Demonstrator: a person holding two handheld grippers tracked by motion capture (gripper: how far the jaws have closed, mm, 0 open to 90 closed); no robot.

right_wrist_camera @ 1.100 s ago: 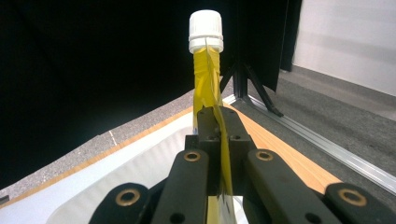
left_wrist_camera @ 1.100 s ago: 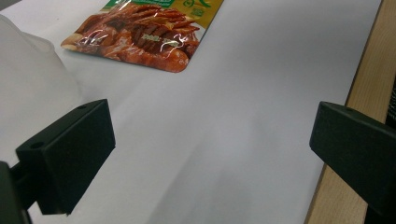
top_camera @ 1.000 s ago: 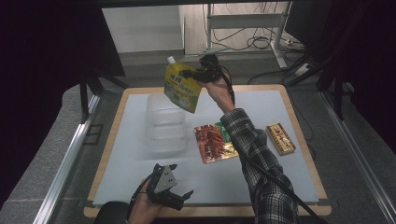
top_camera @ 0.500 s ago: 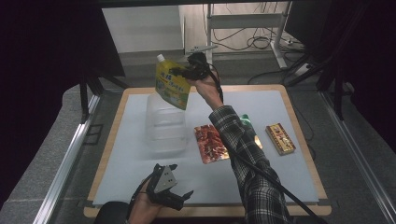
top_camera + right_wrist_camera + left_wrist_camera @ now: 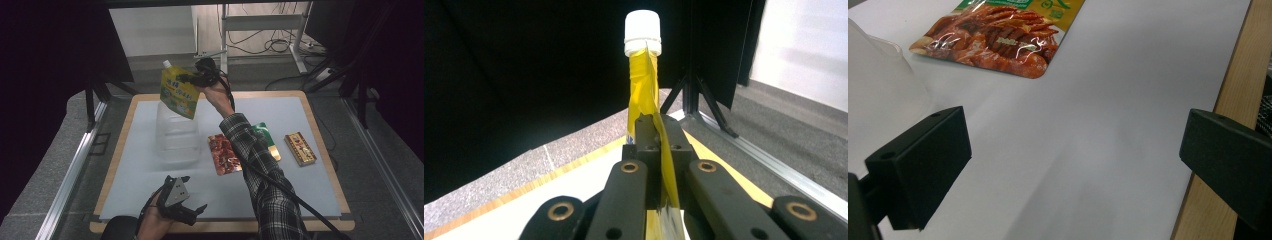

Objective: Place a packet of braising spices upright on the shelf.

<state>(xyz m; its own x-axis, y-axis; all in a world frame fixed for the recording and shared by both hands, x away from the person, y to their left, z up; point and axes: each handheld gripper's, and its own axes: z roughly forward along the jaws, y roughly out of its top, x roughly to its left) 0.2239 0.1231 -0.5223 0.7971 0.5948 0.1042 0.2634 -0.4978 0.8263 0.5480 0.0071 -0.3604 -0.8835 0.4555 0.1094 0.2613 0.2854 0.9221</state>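
a: above the clear plastic bin (image 5: 176, 134), the right gripper (image 5: 189, 78) holds the yellow spout pouch (image 5: 178, 91) in the air, jaws pinched flat on its top edge just beside the white cap (image 5: 642, 32).

b: soft thing, i'd say. it hangs limp and tilted from that one pinch, so it looks light and floppy, probably liquid inside.

a: agreed, and the film looks slick. the seam near the spout seems the stiffest place to hold; grabbing the belly would likely squash it.

b: and the left gripper (image 5: 186, 207)?

a: on the near side of the bin, low over the white mat (image 5: 300, 180), jaws wide with nothing between them. the red snack packet (image 5: 998, 37) lies just right of the bin.
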